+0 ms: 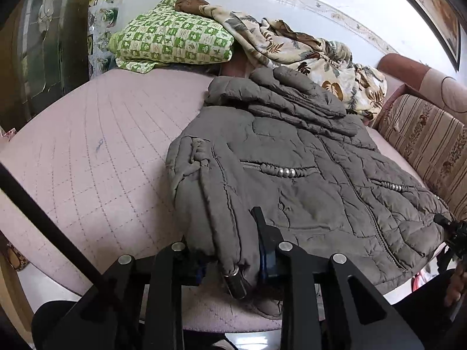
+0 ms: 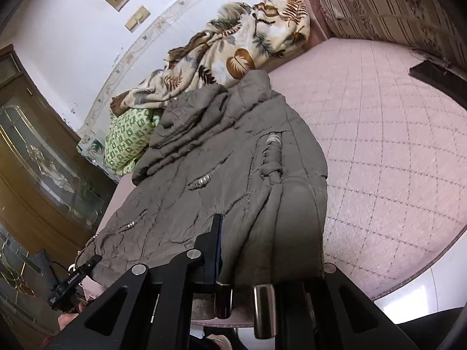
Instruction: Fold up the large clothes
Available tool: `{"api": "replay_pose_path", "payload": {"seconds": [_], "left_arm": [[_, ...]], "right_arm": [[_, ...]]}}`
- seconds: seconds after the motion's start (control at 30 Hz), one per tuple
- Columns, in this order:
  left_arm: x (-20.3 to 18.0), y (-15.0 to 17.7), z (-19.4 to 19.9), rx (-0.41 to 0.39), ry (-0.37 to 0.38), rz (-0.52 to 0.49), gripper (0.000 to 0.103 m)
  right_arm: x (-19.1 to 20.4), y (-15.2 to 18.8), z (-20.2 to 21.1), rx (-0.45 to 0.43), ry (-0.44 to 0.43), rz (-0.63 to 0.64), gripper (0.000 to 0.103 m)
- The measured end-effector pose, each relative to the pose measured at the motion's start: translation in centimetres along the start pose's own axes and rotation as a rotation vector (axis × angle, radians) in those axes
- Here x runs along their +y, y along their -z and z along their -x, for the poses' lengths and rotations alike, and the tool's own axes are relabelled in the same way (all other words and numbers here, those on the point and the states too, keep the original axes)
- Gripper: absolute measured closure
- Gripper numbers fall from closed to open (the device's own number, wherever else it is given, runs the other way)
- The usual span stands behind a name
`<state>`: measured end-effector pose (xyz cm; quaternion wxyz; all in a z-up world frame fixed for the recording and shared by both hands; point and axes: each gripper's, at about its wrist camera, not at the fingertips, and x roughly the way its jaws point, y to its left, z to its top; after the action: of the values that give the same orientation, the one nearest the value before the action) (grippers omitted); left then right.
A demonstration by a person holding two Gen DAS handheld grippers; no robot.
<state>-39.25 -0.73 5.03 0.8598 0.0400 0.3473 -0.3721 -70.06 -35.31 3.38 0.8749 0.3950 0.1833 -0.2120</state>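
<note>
The pink quilted bed [image 1: 87, 151] is filling most of both views, with a floral blanket [image 1: 306, 49] and a green checked pillow [image 1: 172, 40] lying bunched at its far side; a striped headboard [image 1: 426, 140] is running along one edge. The grey padded jacket [image 1: 292, 175] is lying front up across the mattress, hood crumpled toward the blanket, both sleeves folded in over the body, hem hanging at the near edge. The left gripper [image 1: 233, 262] is pinching one hem corner, its jaws closed on the fabric and cuff; the right gripper [image 2: 248, 262] is clamping the other corner in the same way — padded cloth bulging between the fingers. The step in hand is looking like a hem-to-collar fold; doing it well is meaning lifting both corners level, keeping the hem taut between them, carrying it toward the hood without dragging the tucked sleeves loose — and laying it down square.
</note>
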Motion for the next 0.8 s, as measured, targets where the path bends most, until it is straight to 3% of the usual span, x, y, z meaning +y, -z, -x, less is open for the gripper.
{"api": "replay_pose_path", "payload": {"seconds": [0.3, 0.8], "left_arm": [[0.8, -0.3, 1.8, -0.018, 0.018, 0.012, 0.078], [1.2, -4.4, 3.2, -0.068, 0.036, 0.013, 0.078]], "right_arm": [[1.8, -0.5, 2.2, -0.02, -0.018, 0.056, 0.09], [4.0, -4.0, 3.6, -0.07, -0.056, 0.121, 0.09]]}}
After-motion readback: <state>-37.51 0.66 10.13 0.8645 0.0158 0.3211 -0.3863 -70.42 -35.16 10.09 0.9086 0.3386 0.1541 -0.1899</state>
